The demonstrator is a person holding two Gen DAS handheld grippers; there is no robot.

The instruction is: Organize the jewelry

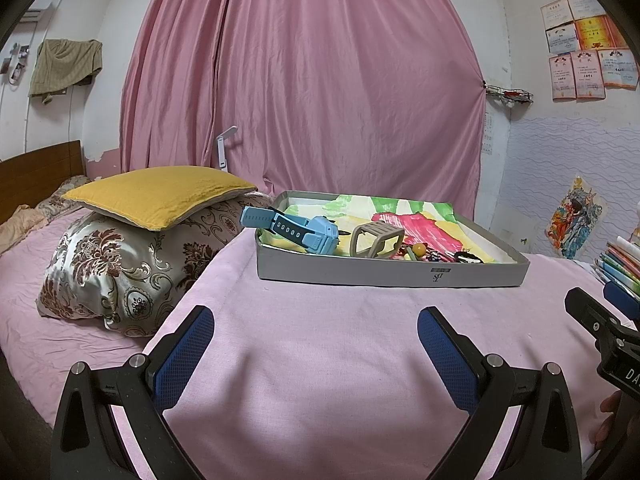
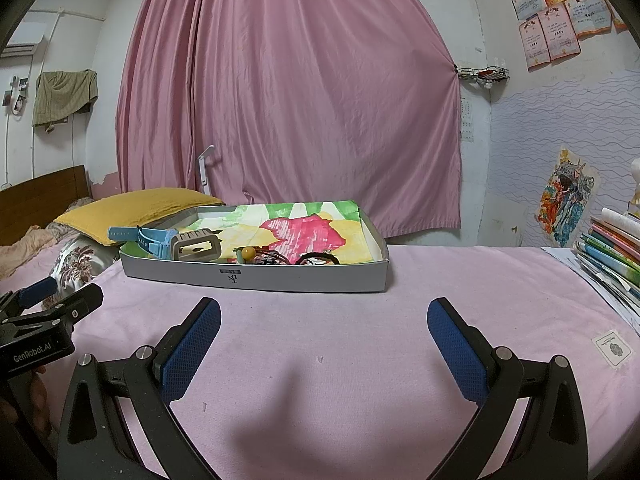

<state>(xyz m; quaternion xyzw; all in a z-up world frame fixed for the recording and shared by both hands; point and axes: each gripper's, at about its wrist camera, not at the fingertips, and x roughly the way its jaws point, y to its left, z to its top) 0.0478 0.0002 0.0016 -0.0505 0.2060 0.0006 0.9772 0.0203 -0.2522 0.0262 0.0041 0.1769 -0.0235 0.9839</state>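
A shallow grey box [image 1: 392, 274] sits at the centre of both views on a pink-covered bed [image 1: 320, 360], lined with a brightly painted sheet [image 2: 304, 228]. In its left part lies a light-blue watch [image 1: 296, 230], its strap reaching over the box's left edge, and just right of it stands a beige watch band [image 1: 376, 238]. Small beads and dark bracelets [image 2: 280, 257] cluster along the front wall. The left tool [image 1: 316, 332] hovers low in the frame with its blue pads spread wide, holding nothing. The right tool [image 2: 324, 320] hangs likewise agape and empty. A yellow pillow [image 1: 160, 194] lies at mid-left, stacked books [image 2: 612, 252] at right, and a pink curtain [image 1: 304, 72] fills the top.
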